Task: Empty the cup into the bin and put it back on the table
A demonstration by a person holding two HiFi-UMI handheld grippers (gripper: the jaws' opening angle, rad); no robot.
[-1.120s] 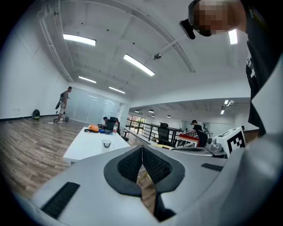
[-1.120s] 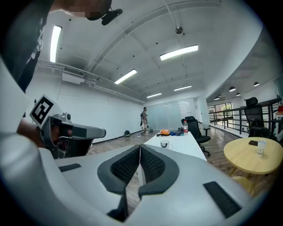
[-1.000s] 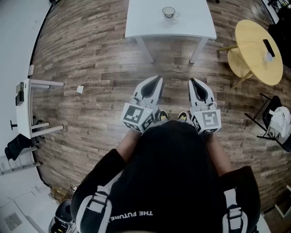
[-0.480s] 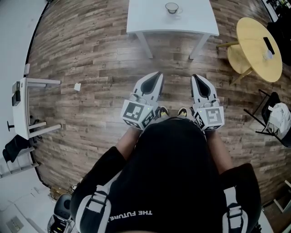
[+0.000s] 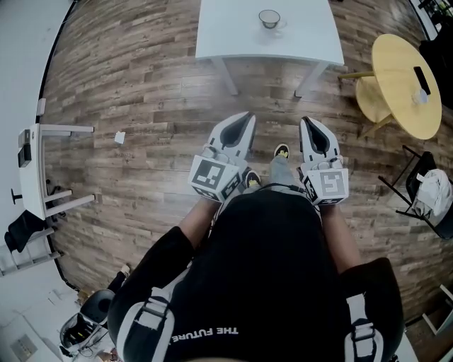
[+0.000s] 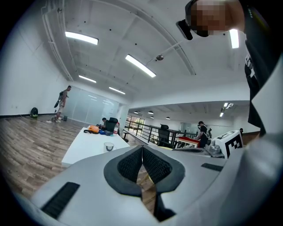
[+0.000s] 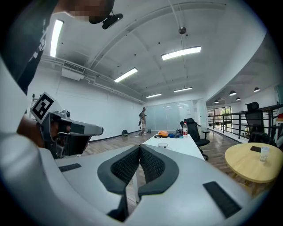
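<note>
A glass cup [image 5: 269, 18] stands on the white table [image 5: 233, 35] at the top of the head view, well ahead of both grippers. My left gripper [image 5: 245, 121] and right gripper [image 5: 306, 124] are held side by side in front of the person's body, above the wooden floor. Both point toward the table, shut and empty. In the left gripper view the cup [image 6: 108, 146] shows just left of the shut jaws [image 6: 142, 148]. The right gripper view has the cup [image 7: 163, 145] just right of its shut jaws [image 7: 140, 147].
A round yellow table [image 5: 407, 81] with small items stands at the right, a dark folding chair [image 5: 425, 191] below it. A white desk [image 5: 39, 170] is at the left edge. A scrap of paper [image 5: 119, 136] lies on the floor. A bag and bottle [image 7: 173, 133] sit at the table's far end.
The person's foot has stepped forward between the grippers. Both grippers have been carried along with the body toward the table and have stayed shut.
</note>
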